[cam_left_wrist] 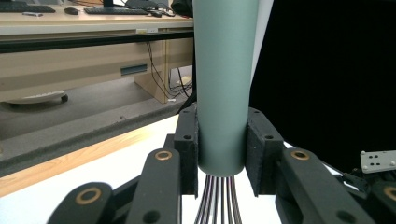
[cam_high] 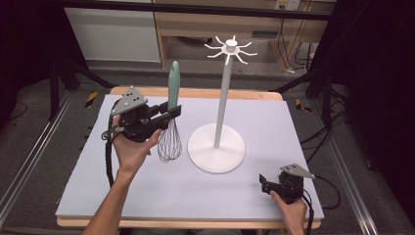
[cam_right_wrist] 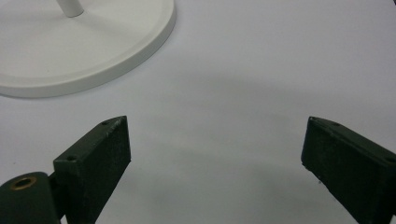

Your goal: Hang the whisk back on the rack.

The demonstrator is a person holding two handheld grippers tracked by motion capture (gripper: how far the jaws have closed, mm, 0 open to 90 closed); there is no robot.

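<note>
The left gripper [cam_high: 171, 113] was held above the left half of the table [cam_high: 288, 142], between its middle and its left edge, with the person's left hand [cam_high: 131, 149] wrapped under its body and the grey three-cornered plate [cam_high: 129, 100] on top. Its jaws were closed on the whisk [cam_high: 171, 117], gripping the pale green handle just above the point where the wires leave it. The whisk stood upright, handle up and wire bulb hanging down over the white table cover; whether the bulb touched the cover could not be told. In the left gripper view the handle [cam_left_wrist: 223, 84] rose straight between the two black pads [cam_left_wrist: 187, 149], which pressed it on both sides, and the thin wires [cam_left_wrist: 219, 200] ran down out of its lower end. Just to the right of the whisk, near the middle of the table, stood the white hanging stand [cam_high: 221, 103]: a round flat base, a slim upright pole and a ring of curved hooks at the top, all bare. The right gripper [cam_high: 264, 185] rested low near the front right corner of the table, held by the right hand [cam_high: 292, 211]. In the right gripper view its jaws stood wide apart over bare white cover, holding nothing, with the edge of the stand's base [cam_right_wrist: 140, 46] showing at the upper left.
</note>
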